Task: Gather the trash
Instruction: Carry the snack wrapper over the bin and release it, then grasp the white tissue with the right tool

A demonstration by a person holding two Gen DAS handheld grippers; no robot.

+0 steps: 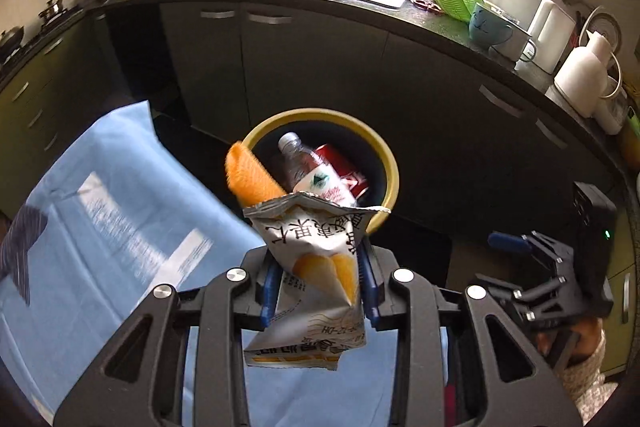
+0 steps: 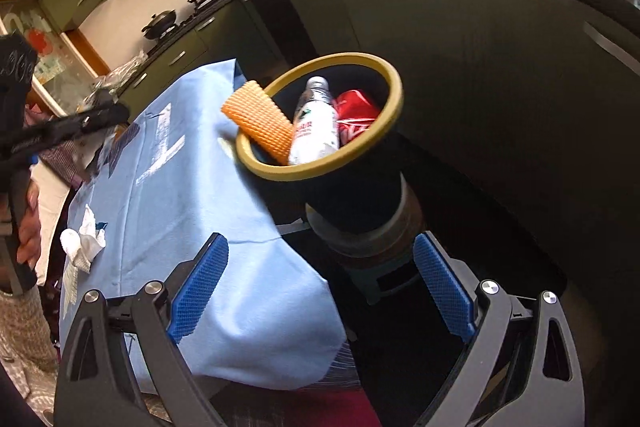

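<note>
Here the left gripper [image 1: 320, 287] is clenching a crumpled snack bag [image 1: 316, 267], the blue pads pressing on both its sides. The bag is hanging just before the yellow-rimmed bin [image 1: 390, 163], which sits at twelve o'clock and is holding a plastic bottle [image 1: 308, 167], a red can [image 1: 344, 167] and an orange foam net [image 1: 250, 173]. The right gripper [image 2: 320, 291] is standing released, nothing between its pads, with a crumpled tissue [image 2: 82, 241] lying at nine o'clock on the blue cloth [image 2: 180, 187].

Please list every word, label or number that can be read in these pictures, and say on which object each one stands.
"DH": end of a small code on the crumpled silver snack bag.
Large black Chinese characters on the same bag: upside down, not surely readable.
Clear plastic bottle, its label: too blurred.
Red metal can: white script, unreadable.
Light blue cloth: white print, blurred.
</note>
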